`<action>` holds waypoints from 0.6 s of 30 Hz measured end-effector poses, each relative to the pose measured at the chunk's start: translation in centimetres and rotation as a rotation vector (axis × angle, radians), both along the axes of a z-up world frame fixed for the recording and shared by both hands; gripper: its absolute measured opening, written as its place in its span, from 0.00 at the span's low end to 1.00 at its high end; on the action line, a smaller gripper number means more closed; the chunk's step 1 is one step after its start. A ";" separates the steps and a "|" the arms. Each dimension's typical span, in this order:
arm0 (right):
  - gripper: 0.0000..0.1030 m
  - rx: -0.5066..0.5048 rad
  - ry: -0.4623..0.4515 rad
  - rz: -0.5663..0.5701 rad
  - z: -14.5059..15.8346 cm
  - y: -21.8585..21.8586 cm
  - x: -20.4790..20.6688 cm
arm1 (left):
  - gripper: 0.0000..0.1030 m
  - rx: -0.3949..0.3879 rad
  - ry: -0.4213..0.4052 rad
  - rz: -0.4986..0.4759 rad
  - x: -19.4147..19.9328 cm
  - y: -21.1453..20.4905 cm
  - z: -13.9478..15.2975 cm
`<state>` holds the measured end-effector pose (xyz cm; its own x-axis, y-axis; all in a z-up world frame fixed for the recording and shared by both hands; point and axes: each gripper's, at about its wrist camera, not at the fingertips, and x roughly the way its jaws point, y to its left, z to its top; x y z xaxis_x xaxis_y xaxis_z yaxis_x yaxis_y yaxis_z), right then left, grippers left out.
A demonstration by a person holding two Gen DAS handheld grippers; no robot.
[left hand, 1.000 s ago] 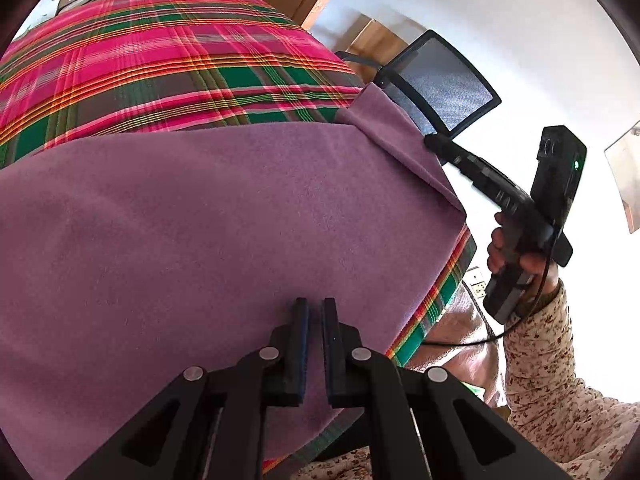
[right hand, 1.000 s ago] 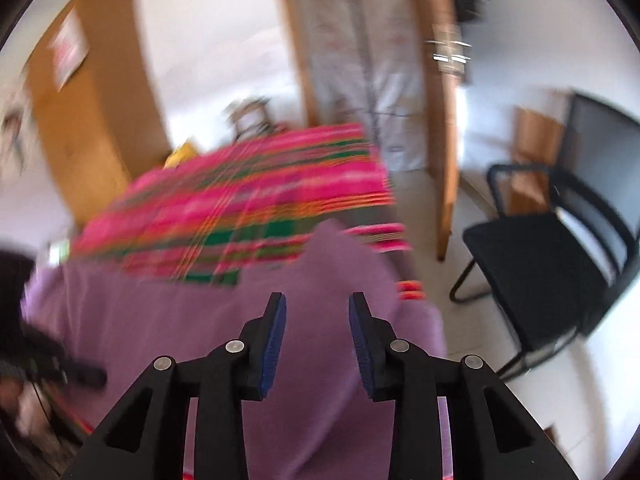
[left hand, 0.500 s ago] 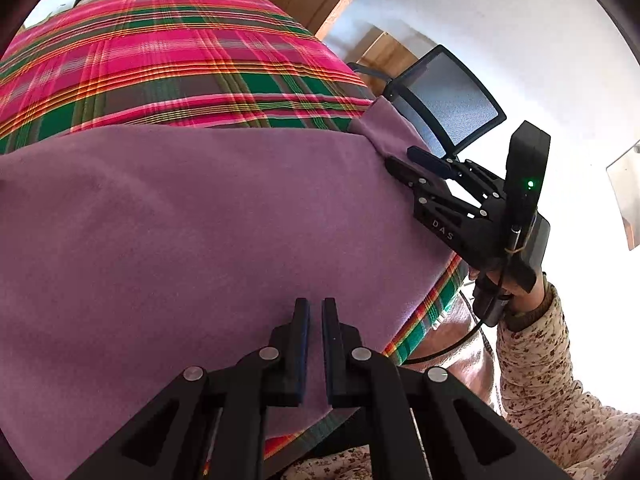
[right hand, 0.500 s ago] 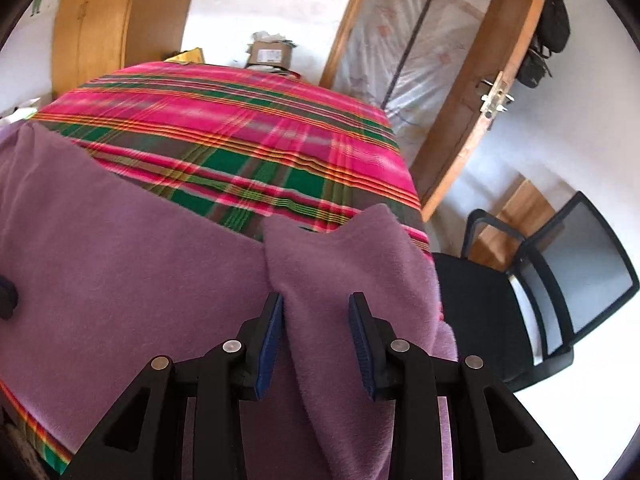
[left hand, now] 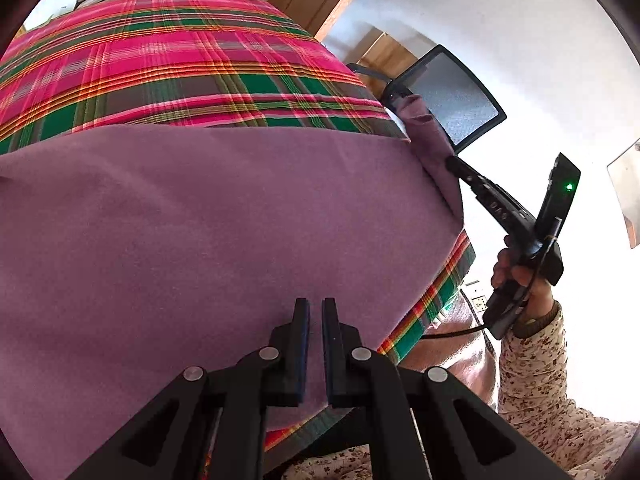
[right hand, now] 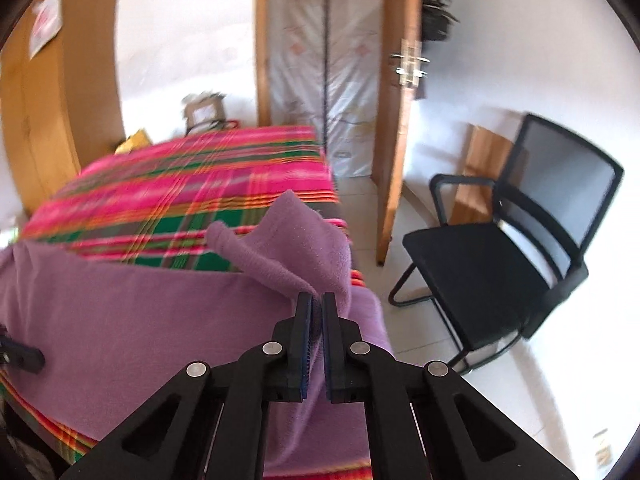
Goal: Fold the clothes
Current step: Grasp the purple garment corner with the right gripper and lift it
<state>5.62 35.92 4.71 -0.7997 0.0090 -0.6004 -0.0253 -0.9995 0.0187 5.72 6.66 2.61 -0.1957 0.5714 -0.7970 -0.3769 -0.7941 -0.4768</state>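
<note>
White walls, a wooden door (right hand: pixel 394 128) and a wooden cabinet (right hand: pixel 52 120) enclose the room in which we work. We stand at a table covered with a pink, green and orange plaid cloth (left hand: pixel 172 68), and a black mesh-back chair (right hand: pixel 516 256) stands on the pale floor just beyond the table's right end.

We have the purple fleece cloth (left hand: pixel 208 232) lying spread over the near half of the plaid cloth. Its far edge runs straight across the table, and its near edge hangs over the table's front edge.

Our right gripper (right hand: pixel 317 300) is at the cloth's far right corner. Its jaws have just been closing and now stand pressed onto a fold of the purple fleece, which is pinched between the blue pads. The gripped corner rises off the table in a loose peak above the fingertips, with a rolled flap pointing toward the left. In the left wrist view we see the same gripper (left hand: pixel 452 162) from the side, its tip buried in the bunched corner, held by a hand (left hand: pixel 520 276) in a floral-print sleeve (left hand: pixel 536 364).

Our left gripper (left hand: pixel 315 305) sits at the near edge of the cloth, pointing down toward it. Its fingers stand nearly together with only a narrow slit between the pads. We cannot tell from this view whether any fleece is caught in that slit.
</note>
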 end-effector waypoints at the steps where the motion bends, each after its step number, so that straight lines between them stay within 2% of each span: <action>1: 0.04 -0.015 0.002 -0.012 0.0 0.4 0.2 | 0.05 -0.004 -0.002 0.000 -0.1 0.1 -0.1; 5: 0.04 -0.096 0.026 -0.058 -0.1 2.4 1.4 | 0.05 -0.011 -0.003 0.000 0.1 0.3 -0.2; 18: 0.04 -0.245 0.020 -0.199 -2.9 5.9 4.3 | 0.05 -0.012 -0.013 0.006 0.1 0.5 -0.4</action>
